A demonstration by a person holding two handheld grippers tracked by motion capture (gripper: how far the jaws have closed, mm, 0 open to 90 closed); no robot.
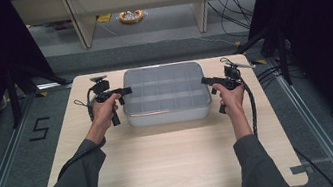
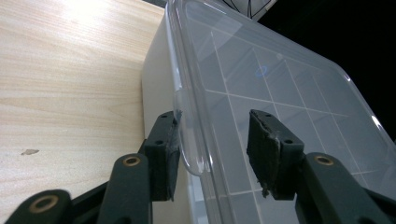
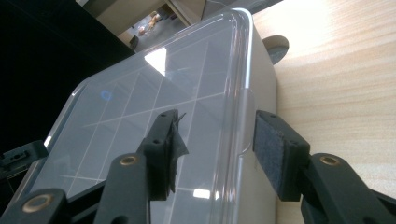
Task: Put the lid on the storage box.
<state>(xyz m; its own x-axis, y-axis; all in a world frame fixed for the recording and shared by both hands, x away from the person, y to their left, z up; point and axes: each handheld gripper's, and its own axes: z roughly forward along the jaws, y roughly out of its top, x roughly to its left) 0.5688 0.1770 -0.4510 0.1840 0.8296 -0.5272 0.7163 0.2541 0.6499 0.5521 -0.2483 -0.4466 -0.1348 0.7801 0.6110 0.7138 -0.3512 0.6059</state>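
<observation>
In the middle of the desk [image 1: 176,168] sits the box [image 1: 168,116], a pale tub with a clear lid [image 1: 163,86] over a grid of compartments. I hold a claw at each short end: my left claw [image 1: 124,94] at the left end, my right claw [image 1: 206,83] at the right.

In the left gripper view, my left claw [image 2: 212,142] straddles the lid's rim tab [image 2: 189,154]; one pad [image 2: 169,154] lies against the tab from the outside, the other hovers over the lid top, so the claw is half-closed, not clamped. In the right gripper view, my right claw [image 3: 217,144] also straddles its tab [image 3: 246,121], half-open, with neither pad pressing.

The job in hand looks like lifting the lid. To do it well, I should seat both claws equally deep on the tabs, close them together until the pads bite, then raise both ends at the same pace. Lifting one side first would likely twist the lid or drag the tub across the desk.
</observation>
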